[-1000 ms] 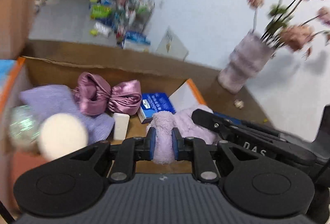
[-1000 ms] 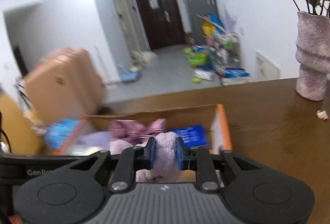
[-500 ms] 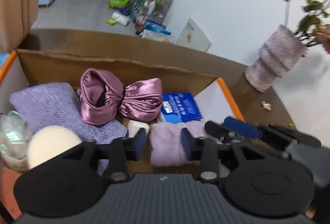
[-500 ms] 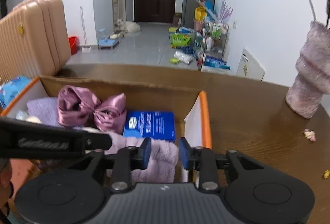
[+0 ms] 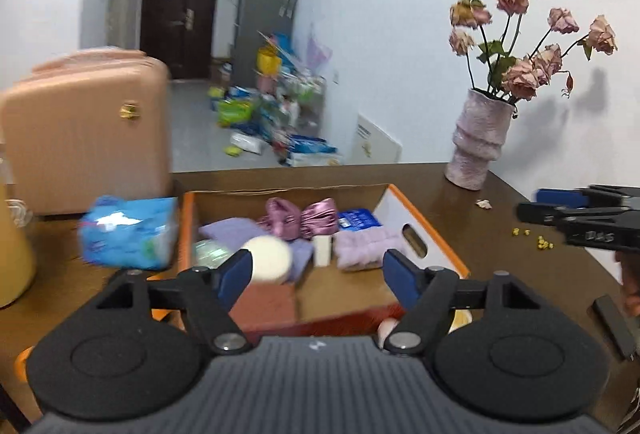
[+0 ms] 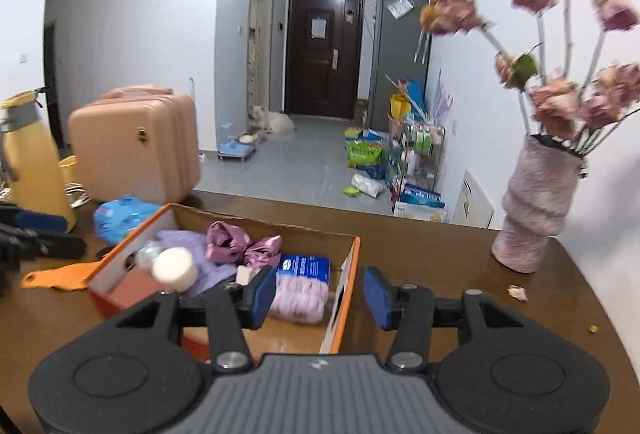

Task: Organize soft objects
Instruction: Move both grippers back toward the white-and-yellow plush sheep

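Observation:
An orange-edged cardboard box stands on the brown table. In it lie a fluffy lilac cloth, a pink satin bow, a purple knit cloth, a cream round sponge, a small white block and a blue packet. My left gripper is open and empty, above the box's near side. My right gripper is open and empty, over the box's right wall.
A pink vase of dried roses stands at the table's back right. A blue tissue pack lies left of the box, a yellow jug further left. A pink suitcase stands behind. The right gripper shows in the left wrist view.
Both grippers were shut on the fluffy lilac cloth; they opened, let it go in the box, and have drawn back and up.

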